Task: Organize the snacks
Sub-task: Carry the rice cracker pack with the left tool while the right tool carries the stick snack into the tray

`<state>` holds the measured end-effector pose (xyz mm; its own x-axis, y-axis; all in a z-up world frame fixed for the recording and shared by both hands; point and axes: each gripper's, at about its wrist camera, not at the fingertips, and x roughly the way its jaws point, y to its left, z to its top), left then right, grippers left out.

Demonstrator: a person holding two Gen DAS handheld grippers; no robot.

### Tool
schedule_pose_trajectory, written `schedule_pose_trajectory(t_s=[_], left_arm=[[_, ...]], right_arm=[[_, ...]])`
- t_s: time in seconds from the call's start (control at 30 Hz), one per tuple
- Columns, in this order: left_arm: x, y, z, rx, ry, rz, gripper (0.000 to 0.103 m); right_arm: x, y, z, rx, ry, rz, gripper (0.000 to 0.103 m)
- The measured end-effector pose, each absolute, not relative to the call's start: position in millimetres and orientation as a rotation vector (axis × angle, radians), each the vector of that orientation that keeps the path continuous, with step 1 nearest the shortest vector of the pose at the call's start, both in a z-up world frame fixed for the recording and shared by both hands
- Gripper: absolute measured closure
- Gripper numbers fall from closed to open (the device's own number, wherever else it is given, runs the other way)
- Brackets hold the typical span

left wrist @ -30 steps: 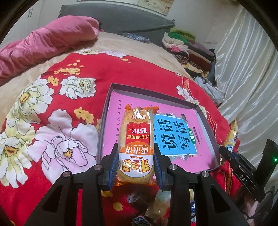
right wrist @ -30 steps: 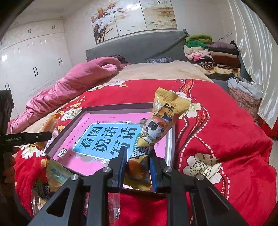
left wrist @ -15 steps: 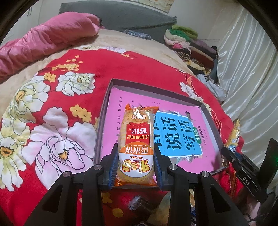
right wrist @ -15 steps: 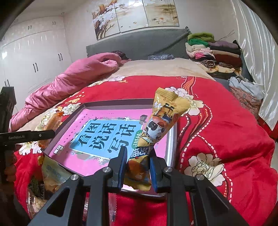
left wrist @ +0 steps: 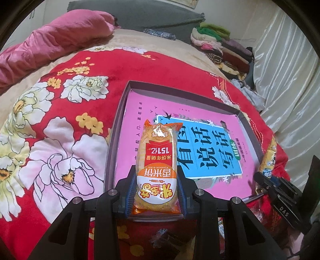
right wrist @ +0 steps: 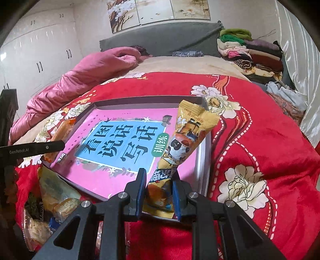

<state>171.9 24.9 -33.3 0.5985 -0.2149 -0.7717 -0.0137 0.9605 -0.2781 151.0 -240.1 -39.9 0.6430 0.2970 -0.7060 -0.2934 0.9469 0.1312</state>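
The left claw (left wrist: 156, 187) grips an orange rice-cracker pack (left wrist: 157, 166) printed "151亿"; the right claw (right wrist: 158, 195) pinches a yellow panda packet (right wrist: 185, 140) over the "看图说话写话" tray (right wrist: 204, 160).

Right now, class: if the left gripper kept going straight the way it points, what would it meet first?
Probably the pink book cover lining the shallow box; the rice cracker packet held in the left gripper would touch first. Depth is uncertain.

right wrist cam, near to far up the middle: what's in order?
Right gripper clamping a yellow snack packet → grey tray with pink book → red flowered blanket → beige sheet → grey headboard → wall paintings.
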Motion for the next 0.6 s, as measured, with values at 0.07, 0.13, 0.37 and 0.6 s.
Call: schedule_pose_trajectory(t_s=[0.07, 0.13, 0.37, 0.6], left_arm=[[174, 24, -35, -0.265, 0.930, -0.116, 0.066], [175, 23, -38, -0.262, 0.935, -0.114, 0.066], [176, 22, -44, -0.254, 0.951, -0.105, 0.066], [176, 21, -46, -0.254, 0.956, -0.105, 0.066]], right_arm=[[152, -242, -41, 0.011, 0.816, 0.335, 0.078], [152, -242, -42, 0.010, 0.817, 0.336, 0.078], [154, -239, -43, 0.001, 0.827, 0.354, 0.078], [154, -237, -43, 0.005, 0.830, 0.359, 0.078]])
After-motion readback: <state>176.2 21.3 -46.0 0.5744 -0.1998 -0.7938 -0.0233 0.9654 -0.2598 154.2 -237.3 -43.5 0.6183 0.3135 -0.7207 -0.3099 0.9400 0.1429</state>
